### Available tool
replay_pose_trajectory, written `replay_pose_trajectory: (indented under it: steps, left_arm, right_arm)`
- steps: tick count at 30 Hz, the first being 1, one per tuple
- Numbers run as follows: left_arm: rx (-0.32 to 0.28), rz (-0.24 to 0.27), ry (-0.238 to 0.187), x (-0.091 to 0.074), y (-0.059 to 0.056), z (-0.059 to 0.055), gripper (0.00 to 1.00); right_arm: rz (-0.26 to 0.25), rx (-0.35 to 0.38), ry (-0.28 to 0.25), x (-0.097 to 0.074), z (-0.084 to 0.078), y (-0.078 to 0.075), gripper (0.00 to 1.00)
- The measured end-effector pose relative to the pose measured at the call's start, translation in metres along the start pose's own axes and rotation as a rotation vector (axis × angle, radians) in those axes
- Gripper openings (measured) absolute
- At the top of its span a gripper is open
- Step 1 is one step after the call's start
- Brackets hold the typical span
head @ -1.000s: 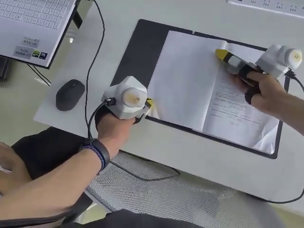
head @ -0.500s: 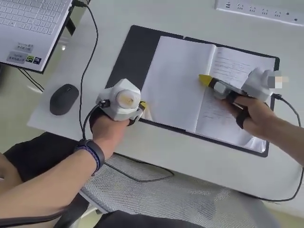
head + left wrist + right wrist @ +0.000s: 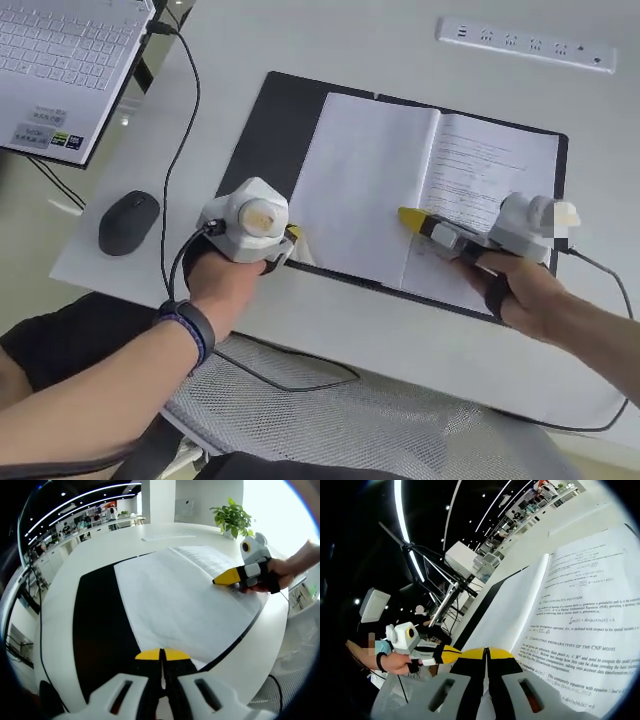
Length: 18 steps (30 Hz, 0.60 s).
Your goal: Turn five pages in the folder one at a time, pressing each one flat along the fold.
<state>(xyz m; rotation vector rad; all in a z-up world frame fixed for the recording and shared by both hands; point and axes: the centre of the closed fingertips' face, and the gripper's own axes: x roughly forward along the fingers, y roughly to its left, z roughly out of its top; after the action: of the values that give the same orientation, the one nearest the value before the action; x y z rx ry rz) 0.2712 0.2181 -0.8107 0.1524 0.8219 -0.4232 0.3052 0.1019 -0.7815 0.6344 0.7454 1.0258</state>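
White desk [image 3: 330, 40] bears folder [image 3: 268, 130]; closed right tool [image 3: 408, 217] touches its fold.

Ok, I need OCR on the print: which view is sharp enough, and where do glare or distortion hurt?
Right gripper view: the printed page is sharp and legible, though fisheye bends its lines. Left gripper view: glare whites out the upper right, and the folder curves. Head view: even light, soft shadows, print too small.

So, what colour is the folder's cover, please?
The cover is black, clearest in the head view.
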Motion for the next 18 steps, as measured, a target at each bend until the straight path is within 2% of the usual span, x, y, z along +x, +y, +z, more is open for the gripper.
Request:
replay_pose_trajectory:
  steps: [5, 10, 18]
  left_arm:
    - [0.002, 0.000, -0.002, 0.001, 0.000, 0.000, 0.00]
    - [0.003, -0.001, -0.002, 0.001, 0.000, 0.000, 0.00]
    - [0.004, -0.003, -0.001, 0.004, 0.003, -0.001, 0.00]
  right_arm:
    - [0.014, -0.011, 0.038, -0.004, -0.018, 0.011, 0.00]
    - [0.014, -0.006, 0.048, -0.008, -0.028, 0.017, 0.00]
    - [0.019, -0.026, 0.097, -0.015, -0.048, 0.019, 0.00]
